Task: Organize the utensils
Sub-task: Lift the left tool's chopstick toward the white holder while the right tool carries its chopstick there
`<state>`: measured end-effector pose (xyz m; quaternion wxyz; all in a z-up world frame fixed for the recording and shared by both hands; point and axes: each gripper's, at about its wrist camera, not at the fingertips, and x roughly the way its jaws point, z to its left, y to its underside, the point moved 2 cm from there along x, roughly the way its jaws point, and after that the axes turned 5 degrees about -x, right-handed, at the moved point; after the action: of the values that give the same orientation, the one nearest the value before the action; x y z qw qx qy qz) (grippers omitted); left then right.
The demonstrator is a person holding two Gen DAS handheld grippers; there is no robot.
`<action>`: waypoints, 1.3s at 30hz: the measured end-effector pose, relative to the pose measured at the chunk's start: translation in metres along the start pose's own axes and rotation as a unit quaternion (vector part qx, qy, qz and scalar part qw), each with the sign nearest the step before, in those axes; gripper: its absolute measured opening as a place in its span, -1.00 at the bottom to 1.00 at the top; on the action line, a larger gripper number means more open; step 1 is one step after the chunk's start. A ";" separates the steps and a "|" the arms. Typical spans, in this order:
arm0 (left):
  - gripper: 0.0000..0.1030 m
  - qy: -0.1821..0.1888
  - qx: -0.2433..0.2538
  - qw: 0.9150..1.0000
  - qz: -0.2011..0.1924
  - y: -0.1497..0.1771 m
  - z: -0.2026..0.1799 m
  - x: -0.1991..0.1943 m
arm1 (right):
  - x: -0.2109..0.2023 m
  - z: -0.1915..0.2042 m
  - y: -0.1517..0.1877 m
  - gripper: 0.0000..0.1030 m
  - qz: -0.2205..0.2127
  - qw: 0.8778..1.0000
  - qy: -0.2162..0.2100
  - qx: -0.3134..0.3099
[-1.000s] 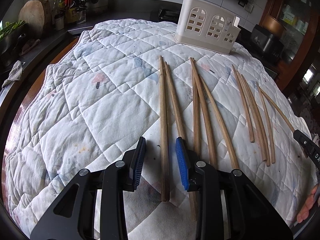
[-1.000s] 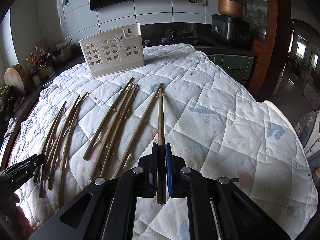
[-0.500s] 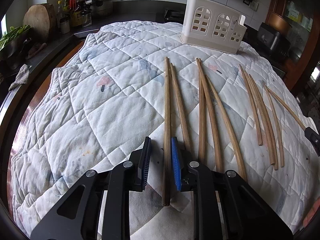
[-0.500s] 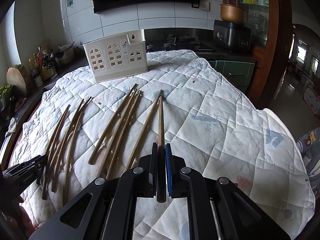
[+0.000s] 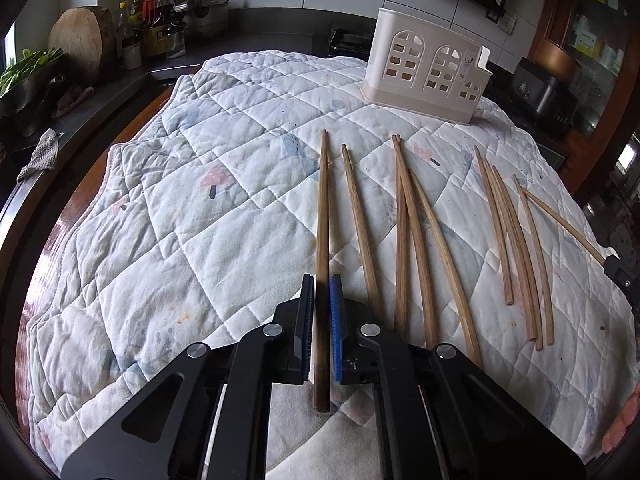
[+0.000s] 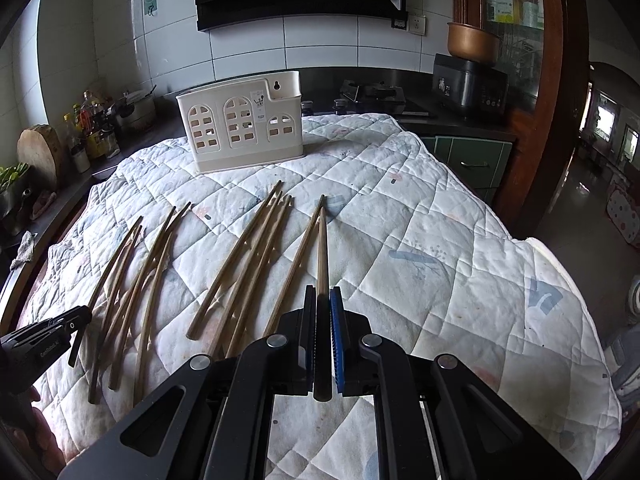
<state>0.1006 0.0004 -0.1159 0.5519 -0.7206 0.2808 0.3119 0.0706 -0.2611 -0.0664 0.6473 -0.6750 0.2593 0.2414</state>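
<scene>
Chopsticks of smooth brown wood, long and tapered, lie in loose groups across a puffy white quilted cloth [image 5: 200, 240]. A cream plastic holder [image 5: 428, 68] with arched cut-out windows stands upper right of centre. At bottom centre the left gripper [image 5: 322, 292] has just been closing and now clamps the leftmost dark chopstick [image 5: 322, 208] between ribbed pads. The right gripper [image 6: 322, 300], bottom centre, pinches the rightmost chopstick [image 6: 322, 252].
</scene>
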 end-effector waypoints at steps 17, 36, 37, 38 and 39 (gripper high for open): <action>-0.90 0.054 0.021 0.997 -0.043 -0.039 0.001 -0.033 | -0.024 0.021 -0.046 -0.87 -0.052 0.997 -0.016 -0.060; -0.90 0.106 0.034 0.993 -0.048 -0.121 -0.007 -0.055 | -0.043 0.011 -0.198 -0.87 -0.084 0.986 -0.090 -0.109; -0.90 0.107 0.037 0.992 -0.050 -0.126 -0.009 -0.056 | -0.043 0.011 -0.208 -0.87 -0.084 0.986 -0.096 -0.111; -0.90 0.110 0.038 0.992 -0.049 -0.131 -0.011 -0.057 | -0.042 0.011 -0.218 -0.87 -0.084 0.985 -0.100 -0.111; -0.90 0.114 0.037 0.992 -0.049 -0.137 -0.012 -0.058 | -0.040 0.011 -0.228 -0.87 -0.085 0.985 -0.101 -0.111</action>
<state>0.1679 0.0238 0.0154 0.5574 -0.7432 0.3178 0.1896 0.1917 -0.2424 0.1307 0.6089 -0.7346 0.1059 0.2799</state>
